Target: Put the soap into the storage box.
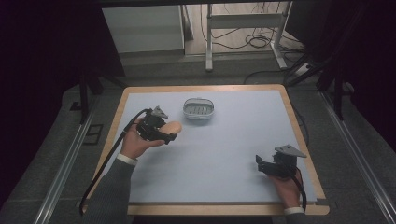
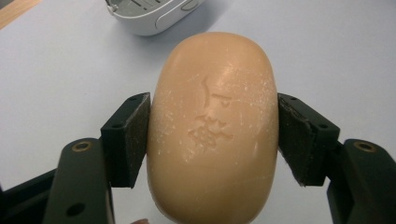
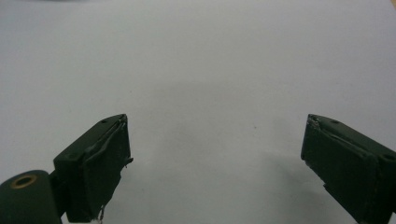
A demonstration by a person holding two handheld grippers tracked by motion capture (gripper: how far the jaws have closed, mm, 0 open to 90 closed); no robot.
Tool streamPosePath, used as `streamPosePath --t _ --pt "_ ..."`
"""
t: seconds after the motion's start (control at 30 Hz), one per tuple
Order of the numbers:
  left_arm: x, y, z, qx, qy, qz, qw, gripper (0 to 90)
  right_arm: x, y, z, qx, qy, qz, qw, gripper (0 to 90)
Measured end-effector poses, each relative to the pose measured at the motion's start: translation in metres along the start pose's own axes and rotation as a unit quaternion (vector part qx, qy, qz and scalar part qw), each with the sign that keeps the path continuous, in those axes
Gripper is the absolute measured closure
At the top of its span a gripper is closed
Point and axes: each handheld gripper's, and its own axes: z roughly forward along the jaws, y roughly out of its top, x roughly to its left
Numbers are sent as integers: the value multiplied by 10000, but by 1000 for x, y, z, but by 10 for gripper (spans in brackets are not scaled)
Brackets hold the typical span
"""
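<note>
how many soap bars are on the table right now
1. The soap bar is clamped between the left gripper's jaws, just short of the soap dish. The dish looks empty, though its inside is hard to see.

Right gripper (image 3: 215,163) has its two black padded fingers (image 3: 100,168) spread wide apart with nothing between them, just the plain pale grey-blue bench (image 3: 210,70) underneath.

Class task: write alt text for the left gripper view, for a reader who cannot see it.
A peach-coloured oval soap bar with an embossed mark is clamped between the left gripper's black jaws. Behind it, the white soap dish sits on the pale blue table.
</note>
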Motion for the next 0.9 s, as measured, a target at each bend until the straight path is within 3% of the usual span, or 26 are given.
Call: streamPosePath --t 0.33,0.9 --pt "1 7 2 18 -17 86 10000 317 0 0 0 7 2 -5 10000 82" --pt "5 16 4 -54 -43 41 10000 318 0 0 0 18 1 15 10000 82"
